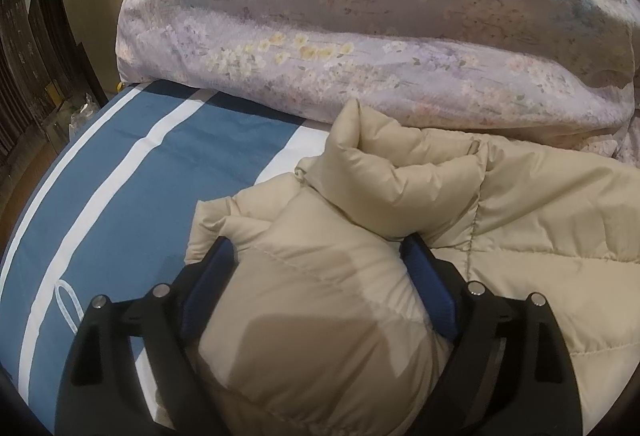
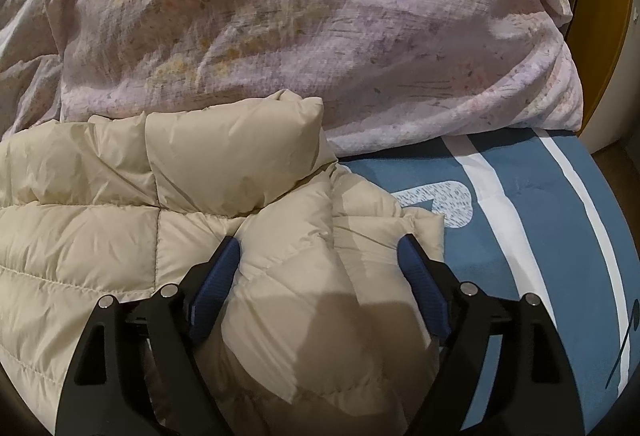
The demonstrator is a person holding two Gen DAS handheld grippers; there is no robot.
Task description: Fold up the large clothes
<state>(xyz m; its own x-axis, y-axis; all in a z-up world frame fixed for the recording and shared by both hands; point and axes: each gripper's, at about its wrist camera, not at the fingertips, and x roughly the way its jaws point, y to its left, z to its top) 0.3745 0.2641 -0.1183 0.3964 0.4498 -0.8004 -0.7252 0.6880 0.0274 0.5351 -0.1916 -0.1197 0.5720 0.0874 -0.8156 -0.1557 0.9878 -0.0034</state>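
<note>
A beige quilted puffer jacket [image 1: 520, 204] lies on the bed, its collar standing up toward the far side. My left gripper [image 1: 318, 248] has its jaws wide apart around a puffy bulge at the jacket's left shoulder; the blue pads [image 1: 208, 276] touch the fabric on both sides without squeezing it. In the right wrist view the same jacket [image 2: 80, 236] fills the left half. My right gripper [image 2: 320, 248] stands the same way, open around the bulging right shoulder, pads [image 2: 420, 276] against the fabric.
A bulky lilac floral duvet [image 1: 380, 16] is heaped right behind the jacket, also in the right wrist view [image 2: 320, 16]. The bed has a blue sheet with white stripes [image 1: 140, 196] [image 2: 540, 236]. Dark furniture [image 1: 32, 56] stands beyond the bed's left edge.
</note>
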